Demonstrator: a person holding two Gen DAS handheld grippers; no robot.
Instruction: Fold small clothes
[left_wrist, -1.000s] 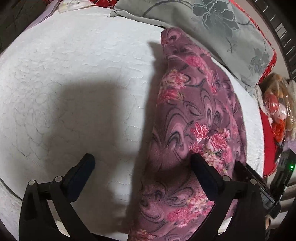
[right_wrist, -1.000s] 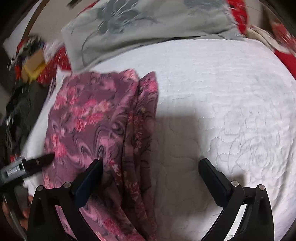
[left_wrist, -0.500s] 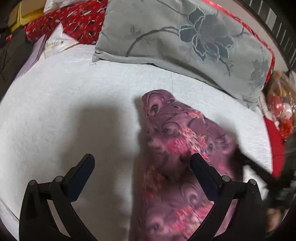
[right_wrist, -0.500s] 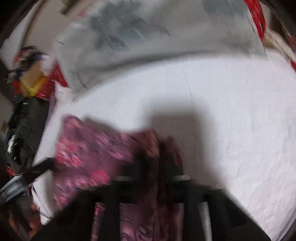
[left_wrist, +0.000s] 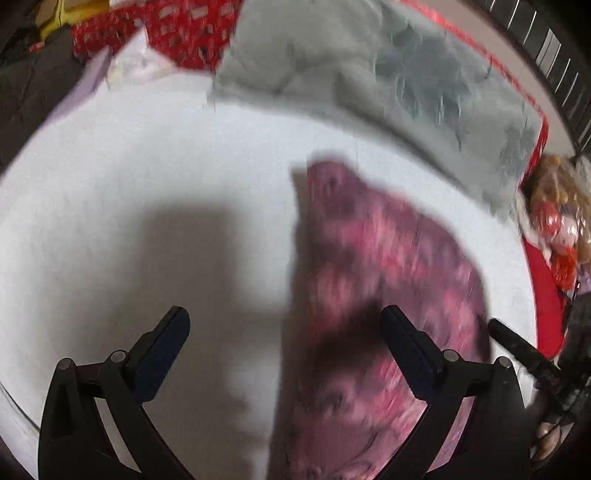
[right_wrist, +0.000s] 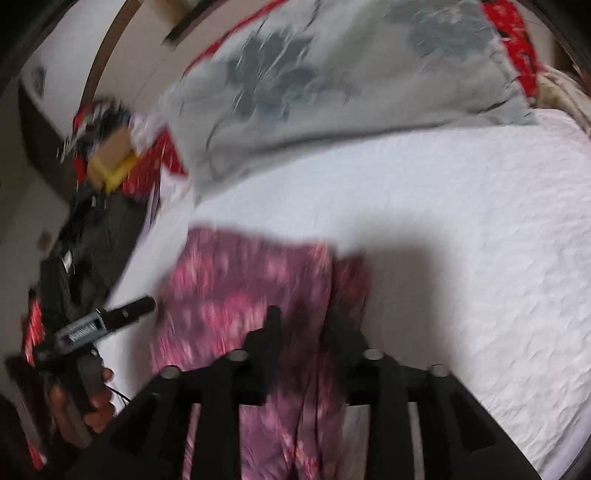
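Note:
A purple cloth with pink flowers (left_wrist: 388, 258) lies folded lengthwise on the white quilt (left_wrist: 147, 184). My left gripper (left_wrist: 282, 314) is open wide above the quilt, its right finger over the cloth's left edge and nothing between the pads. In the right wrist view the cloth (right_wrist: 240, 288) runs under my right gripper (right_wrist: 303, 314). Its jaws stand a narrow gap apart and are opening, with the cloth's folded edge between them and no clear press of the pads. Both views are blurred. A hand (right_wrist: 92, 398) holds the left gripper's body (right_wrist: 110, 321) at the cloth's left.
A grey flowered pillow (left_wrist: 369, 74) lies across the far side of the bed, over red bedding. A stuffed toy (left_wrist: 557, 206) sits off the right edge. Dark clothes (right_wrist: 92, 240) and a yellow box (right_wrist: 114, 162) lie at the left. White quilt (right_wrist: 480, 258) spreads to the right.
The right gripper went from wide open to shut on the cloth's edge, and now shows a narrow gap. Both cameras rose and tilted up, bringing the pillow into view.

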